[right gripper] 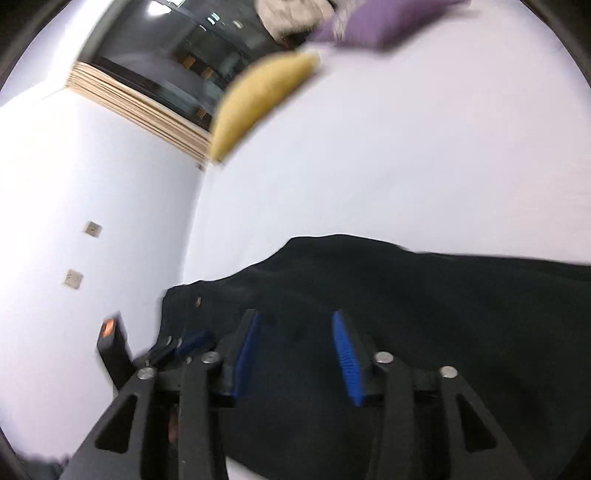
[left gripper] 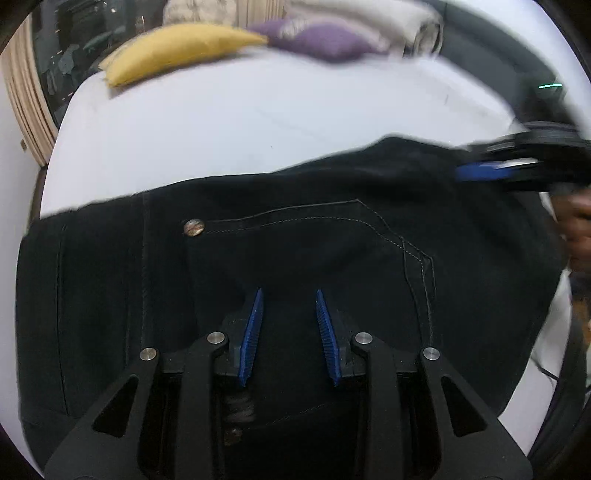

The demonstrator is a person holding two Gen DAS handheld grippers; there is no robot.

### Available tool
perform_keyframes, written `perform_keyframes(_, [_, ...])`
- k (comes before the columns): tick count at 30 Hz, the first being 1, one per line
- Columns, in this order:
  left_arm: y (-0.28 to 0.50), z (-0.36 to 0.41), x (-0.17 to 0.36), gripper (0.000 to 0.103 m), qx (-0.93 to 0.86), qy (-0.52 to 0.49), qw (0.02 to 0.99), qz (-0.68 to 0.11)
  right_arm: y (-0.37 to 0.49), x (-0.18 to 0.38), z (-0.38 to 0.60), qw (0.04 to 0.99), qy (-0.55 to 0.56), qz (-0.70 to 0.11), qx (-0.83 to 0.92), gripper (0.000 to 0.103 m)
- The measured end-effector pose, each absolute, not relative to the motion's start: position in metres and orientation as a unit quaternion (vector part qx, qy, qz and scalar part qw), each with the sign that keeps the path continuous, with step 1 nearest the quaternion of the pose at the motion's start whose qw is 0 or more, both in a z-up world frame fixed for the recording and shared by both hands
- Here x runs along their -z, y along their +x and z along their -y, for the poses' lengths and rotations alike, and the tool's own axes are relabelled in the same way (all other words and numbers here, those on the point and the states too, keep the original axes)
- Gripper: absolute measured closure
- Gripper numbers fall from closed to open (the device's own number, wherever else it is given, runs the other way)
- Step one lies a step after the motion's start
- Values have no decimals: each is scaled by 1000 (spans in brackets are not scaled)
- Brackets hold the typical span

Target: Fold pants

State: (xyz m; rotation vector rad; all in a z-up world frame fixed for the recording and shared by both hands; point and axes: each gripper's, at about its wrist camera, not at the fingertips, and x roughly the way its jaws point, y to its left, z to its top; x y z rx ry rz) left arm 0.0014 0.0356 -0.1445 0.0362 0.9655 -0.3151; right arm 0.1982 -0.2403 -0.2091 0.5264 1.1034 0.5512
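Black pants (left gripper: 332, 240) lie spread on a white bed (left gripper: 258, 122), showing a metal button (left gripper: 193, 226) and pocket stitching. My left gripper (left gripper: 289, 291) is over their near part with dark fabric running between its blue pads, shut on a thick fold. In the right wrist view it shows blurred at the pants' left corner (right gripper: 184, 343). My right gripper (right gripper: 295, 314) hovers above the pants (right gripper: 406, 295), open, with its blue pads wide apart and nothing pinched. The left wrist view catches it at the pants' far right edge (left gripper: 461, 173), with a hand (left gripper: 576, 229) behind it.
A yellow pillow (left gripper: 177, 48) and a purple pillow (left gripper: 325, 37) lie at the far end of the bed, beside pale bedding (left gripper: 399, 22). A white wall (right gripper: 92, 184) and a wood-framed window (right gripper: 147, 74) stand to the left. White sheet (right gripper: 369, 166) stretches beyond the pants.
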Motion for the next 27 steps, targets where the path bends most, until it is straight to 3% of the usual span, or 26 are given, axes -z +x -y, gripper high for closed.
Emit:
perform_keyframes(2, [-10, -50, 145, 74, 147, 4, 877, -457, 218, 236, 245, 799, 237, -501, -234, 70])
perform_keyframes(3, [-13, -53, 145, 74, 149, 2, 877, -456, 223, 240, 253, 805, 245, -492, -224, 93])
perform_keyframes(4, [-18, -60, 145, 74, 154, -1, 877, -454, 231, 248, 270, 799, 274, -494, -205, 103])
perform_keyframes(7, [-34, -79, 141, 74, 162, -11, 879, -449, 217, 246, 318, 799, 325, -484, -147, 103])
perform_keyframes(8, [-37, -80, 138, 74, 155, -8, 881, -447, 200, 239, 329, 808, 317, -477, -139, 101])
perform_keyframes(10, [-43, -79, 125, 74, 144, -5, 887, -438, 166, 215, 339, 820, 318, -446, -165, 85])
perform_keyframes(12, [-44, -81, 108, 74, 149, -6, 897, -415, 132, 208, 336, 829, 311, -420, -199, 40])
perform_keyframes(13, [-46, -77, 108, 74, 136, 6, 902, -411, 116, 210, 341, 837, 297, -419, -189, 33])
perform_keyframes(14, [-44, -77, 115, 74, 122, 13, 897, -424, 104, 218, 347, 842, 282, -429, -165, 33])
perform_keyframes(15, [-40, -78, 127, 74, 109, 14, 888, -447, 92, 239, 367, 832, 287, -460, -121, 35])
perform_keyframes(16, [-40, -81, 129, 74, 109, 2, 889, -444, 82, 254, 394, 816, 332, -461, -110, 49])
perform_keyframes(17, [-40, -81, 128, 74, 108, -1, 892, -439, 71, 262, 408, 803, 365, -460, -101, 85])
perform_keyframes(18, [-41, -81, 125, 74, 105, 2, 891, -442, 53, 272, 438, 788, 402, -461, -69, 103])
perform_keyframes(23, [-37, -66, 111, 74, 96, 8, 891, -443, -26, 286, 530, 778, 467, -419, 34, 103])
perform_keyframes(26, [-44, -50, 99, 74, 105, 4, 894, -436, -68, 267, 553, 792, 438, -406, 127, 103])
perform_keyframes(27, [-45, -40, 96, 74, 112, 3, 895, -432, -79, 258, 559, 796, 445, -386, 135, 94])
